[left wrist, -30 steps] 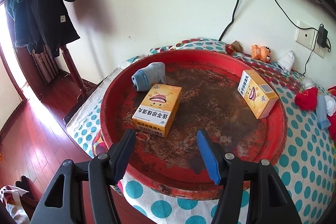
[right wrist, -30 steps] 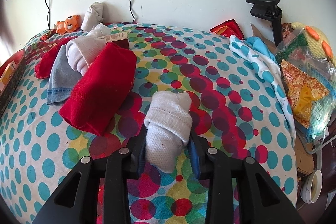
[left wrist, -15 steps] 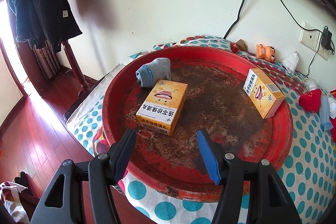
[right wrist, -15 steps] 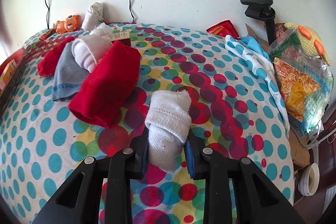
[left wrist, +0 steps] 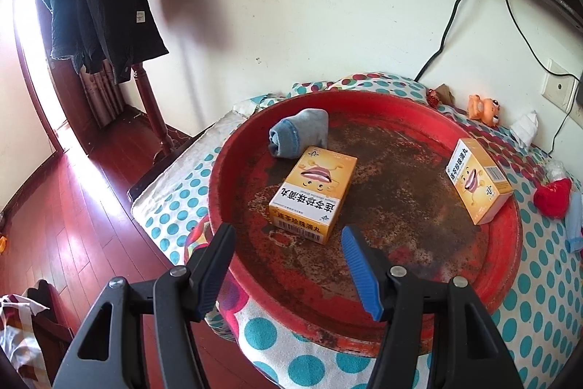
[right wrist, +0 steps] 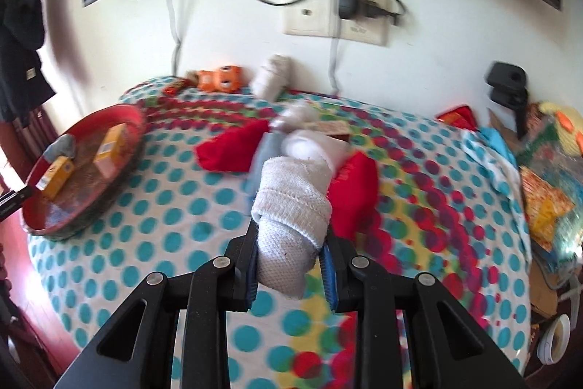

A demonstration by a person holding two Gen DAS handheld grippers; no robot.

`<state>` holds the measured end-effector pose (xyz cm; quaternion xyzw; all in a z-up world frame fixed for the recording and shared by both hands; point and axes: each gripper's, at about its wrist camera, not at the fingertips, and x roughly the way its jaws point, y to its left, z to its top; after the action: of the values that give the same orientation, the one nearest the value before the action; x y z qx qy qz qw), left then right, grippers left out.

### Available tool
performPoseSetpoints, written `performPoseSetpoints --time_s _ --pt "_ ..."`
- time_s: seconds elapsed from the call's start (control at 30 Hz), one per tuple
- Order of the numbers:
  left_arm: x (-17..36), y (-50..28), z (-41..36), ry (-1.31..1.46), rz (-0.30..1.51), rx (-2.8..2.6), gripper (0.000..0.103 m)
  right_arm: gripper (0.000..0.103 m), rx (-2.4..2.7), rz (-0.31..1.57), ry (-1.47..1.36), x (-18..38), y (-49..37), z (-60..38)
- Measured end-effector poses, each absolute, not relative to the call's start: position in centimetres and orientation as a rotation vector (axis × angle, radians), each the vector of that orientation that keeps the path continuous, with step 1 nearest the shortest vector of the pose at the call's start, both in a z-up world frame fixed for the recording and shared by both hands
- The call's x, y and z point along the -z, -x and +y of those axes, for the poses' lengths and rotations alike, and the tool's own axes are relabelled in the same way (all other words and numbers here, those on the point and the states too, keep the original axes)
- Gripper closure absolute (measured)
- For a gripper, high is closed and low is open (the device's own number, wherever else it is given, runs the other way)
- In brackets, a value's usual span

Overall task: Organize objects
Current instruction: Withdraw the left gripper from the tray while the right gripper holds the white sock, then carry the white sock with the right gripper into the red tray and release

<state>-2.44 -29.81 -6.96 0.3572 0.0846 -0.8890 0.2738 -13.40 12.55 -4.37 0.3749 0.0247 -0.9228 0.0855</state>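
My right gripper (right wrist: 289, 265) is shut on a rolled white sock (right wrist: 293, 203) and holds it up above the polka-dot tablecloth (right wrist: 145, 243). A round red tray (left wrist: 506, 265) holds a rolled grey-blue sock (left wrist: 298, 135) and two yellow boxes, one in the middle (left wrist: 315, 194) and one at the right (left wrist: 477, 186). The tray also shows at the left of the right wrist view (right wrist: 135, 133). My left gripper (left wrist: 288, 265) is open and empty over the tray's near rim. Red cloths (right wrist: 229, 152), a grey-blue cloth and another white sock (right wrist: 313, 144) lie mid-table.
An orange toy (right wrist: 220, 79) and a white sock (right wrist: 273, 75) lie by the wall under a socket with cables (right wrist: 339, 20). Snack bags (right wrist: 546, 203) and a black clamp (right wrist: 508, 86) stand at the right. A coat rack (left wrist: 105, 10) stands over the wooden floor left of the table.
My right gripper has lifted the white sock off the cloth and swung left, bringing the tray into view. My left gripper has drifted slightly and stays open.
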Motion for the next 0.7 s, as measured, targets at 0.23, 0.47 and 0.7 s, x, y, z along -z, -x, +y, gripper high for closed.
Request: performPoseSetpoints --time_s 0.23,0.47,0.7 --pt "7.0 2.2 -30.6 -0.947 0.258 2.364 0.041 0.077 2.598 0.129 -1.069 3.7 12.9 4.7" --pt "7.1 1.8 -31.6 -0.933 0.316 2.324 0.041 0.077 2.461 0.208 -1.045 3.8 12.3 -2.5" --pt "7.1 1.3 -32.6 -0.911 0.362 2.287 0.041 0.077 2.368 0.274 -1.021 3.9 12.1 -8.0"
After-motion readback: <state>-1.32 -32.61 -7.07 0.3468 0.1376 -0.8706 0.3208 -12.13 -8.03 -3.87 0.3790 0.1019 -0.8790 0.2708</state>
